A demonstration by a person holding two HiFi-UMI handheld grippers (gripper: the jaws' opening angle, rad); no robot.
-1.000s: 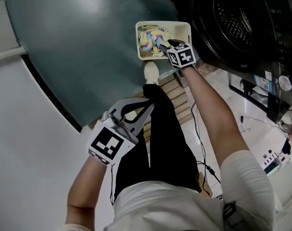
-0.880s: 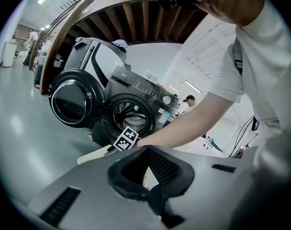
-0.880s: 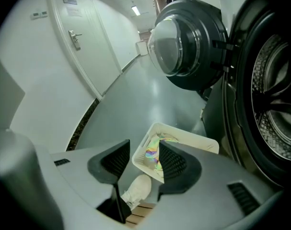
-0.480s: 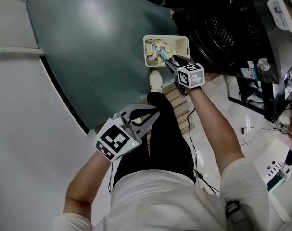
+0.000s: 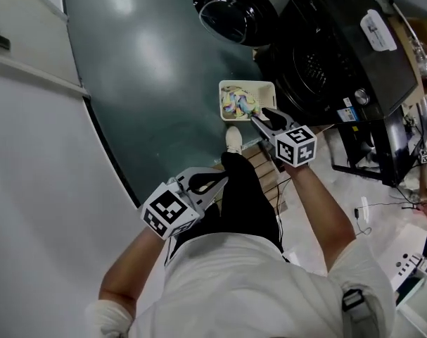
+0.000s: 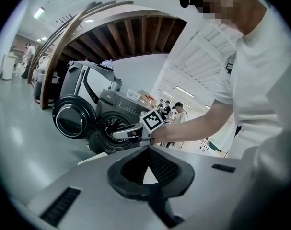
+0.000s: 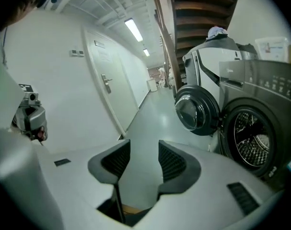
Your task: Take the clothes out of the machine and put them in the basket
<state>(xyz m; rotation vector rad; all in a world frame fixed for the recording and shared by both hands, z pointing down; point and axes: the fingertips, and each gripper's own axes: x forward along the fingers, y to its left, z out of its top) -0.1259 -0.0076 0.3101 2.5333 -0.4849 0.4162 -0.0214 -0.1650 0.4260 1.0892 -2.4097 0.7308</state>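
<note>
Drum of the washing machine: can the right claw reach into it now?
Probably yes. The door is swung wide open, the drum mouth looks unblocked, and the right claw is empty, with its jaws apart.

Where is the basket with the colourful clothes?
In the head view, the basket sits on the floor at upper centre, just left of the open washing machine, beyond the person's shoe.

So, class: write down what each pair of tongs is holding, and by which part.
Nothing is held. The right tongs stand apart and empty; the left tongs are closed on nothing. The clothes lie in the basket.
</note>
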